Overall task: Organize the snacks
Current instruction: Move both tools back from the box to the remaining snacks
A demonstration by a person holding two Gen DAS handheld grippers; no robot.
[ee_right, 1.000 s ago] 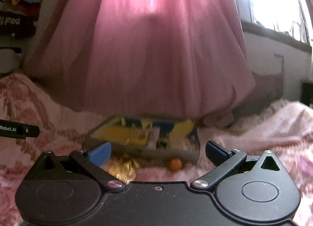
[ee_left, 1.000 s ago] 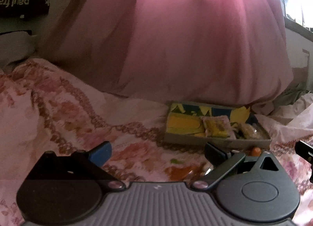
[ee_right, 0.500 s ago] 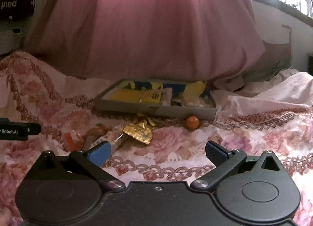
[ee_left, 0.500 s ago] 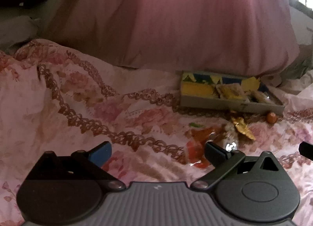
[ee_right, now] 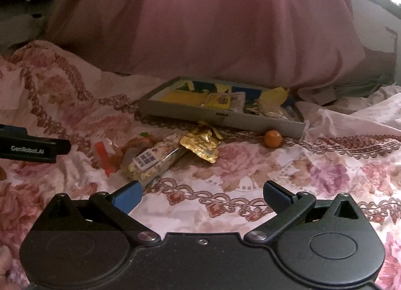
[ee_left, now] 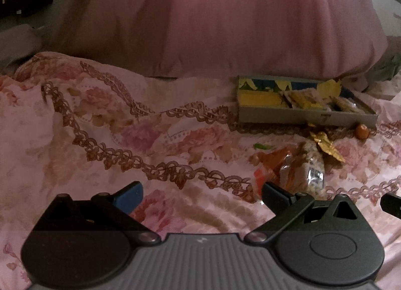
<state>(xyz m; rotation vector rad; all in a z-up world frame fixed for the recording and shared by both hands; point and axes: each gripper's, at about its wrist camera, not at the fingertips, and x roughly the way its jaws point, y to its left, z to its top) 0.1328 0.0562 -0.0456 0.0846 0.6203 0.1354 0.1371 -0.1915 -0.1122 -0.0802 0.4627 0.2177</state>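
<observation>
Snacks lie scattered on a floral bedsheet (ee_right: 313,164) in the middle of both frames, in front of a shallow grey box (ee_right: 218,112) that sits at centre in the right wrist view and at right of centre in the left wrist view (ee_left: 300,114). A pink curtain (ee_right: 225,19) fills the upper half of each frame, its top cut off. The box holds yellow packets (ee_right: 218,100), though its far right contents blur together. Just below the box's front wall, a clear granola-like bar (ee_right: 150,162) lies slantwise left of centre, its lower end hidden behind the right gripper's blue fingertip. A crumpled gold wrapper (ee_right: 200,143) touches the bar's upper end. An orange-and-clear wrapper (ee_right: 112,152) lies just left of the bar; its print is too blurred to read. A small orange ball (ee_right: 272,138) rests near the box's right front corner.

The right gripper (ee_right: 200,196) is spread wide at the bottom of its frame, holding nothing. The left gripper (ee_left: 200,196) is likewise spread and empty; its dark tip enters at the left edge of the right wrist view.
</observation>
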